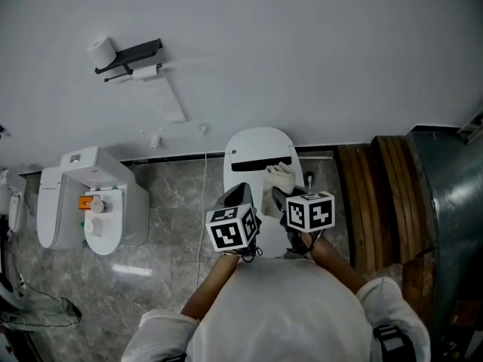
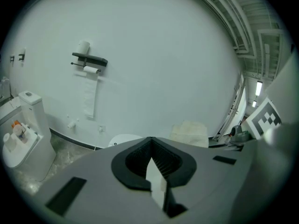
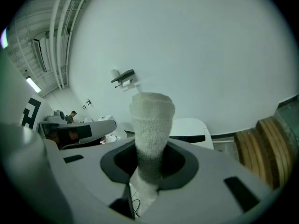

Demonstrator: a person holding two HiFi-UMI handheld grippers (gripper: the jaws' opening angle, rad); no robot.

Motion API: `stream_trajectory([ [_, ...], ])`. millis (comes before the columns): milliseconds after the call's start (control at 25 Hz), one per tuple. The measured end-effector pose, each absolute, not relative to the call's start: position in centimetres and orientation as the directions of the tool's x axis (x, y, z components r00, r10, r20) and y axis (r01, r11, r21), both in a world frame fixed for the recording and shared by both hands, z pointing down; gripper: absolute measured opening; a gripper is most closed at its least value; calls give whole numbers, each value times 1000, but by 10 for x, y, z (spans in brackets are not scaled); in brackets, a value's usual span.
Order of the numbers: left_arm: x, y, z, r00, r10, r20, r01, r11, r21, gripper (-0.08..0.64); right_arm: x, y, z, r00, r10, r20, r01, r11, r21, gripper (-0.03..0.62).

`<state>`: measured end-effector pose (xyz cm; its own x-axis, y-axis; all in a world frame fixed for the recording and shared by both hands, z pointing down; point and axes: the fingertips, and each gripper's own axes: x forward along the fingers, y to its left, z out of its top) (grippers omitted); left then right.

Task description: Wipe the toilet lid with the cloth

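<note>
The toilet lid (image 1: 260, 148) is white and closed, against the wall straight ahead of me. A pale rolled cloth (image 1: 281, 177) hangs just over its right part, and my right gripper (image 1: 279, 196) is shut on it. In the right gripper view the cloth (image 3: 150, 120) sticks up out of the right gripper (image 3: 149, 171), with the lid (image 3: 189, 127) behind it. My left gripper (image 1: 240, 196) hovers by the lid's left front, shut and empty. In the left gripper view the left gripper (image 2: 152, 160) shows closed jaws, with the lid (image 2: 124, 140) and the cloth (image 2: 189, 132) beyond.
A second toilet (image 1: 90, 206) with an orange item on it stands to the left. A paper holder (image 1: 128, 55) with a hanging strip is on the wall. Wooden slats (image 1: 381, 194) and a dark metal body (image 1: 449, 202) lie to the right. A thin cable (image 1: 204, 202) runs down the floor.
</note>
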<state>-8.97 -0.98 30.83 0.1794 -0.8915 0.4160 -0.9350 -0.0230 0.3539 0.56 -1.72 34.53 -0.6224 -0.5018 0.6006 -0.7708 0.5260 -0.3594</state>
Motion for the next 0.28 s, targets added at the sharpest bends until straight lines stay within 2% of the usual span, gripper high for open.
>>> stream_trajectory([
  [280,-83,-11,314,193,-883,427,-936,-35,350,11,15,-18,352,-613,-501,611,-779,510,-363,97],
])
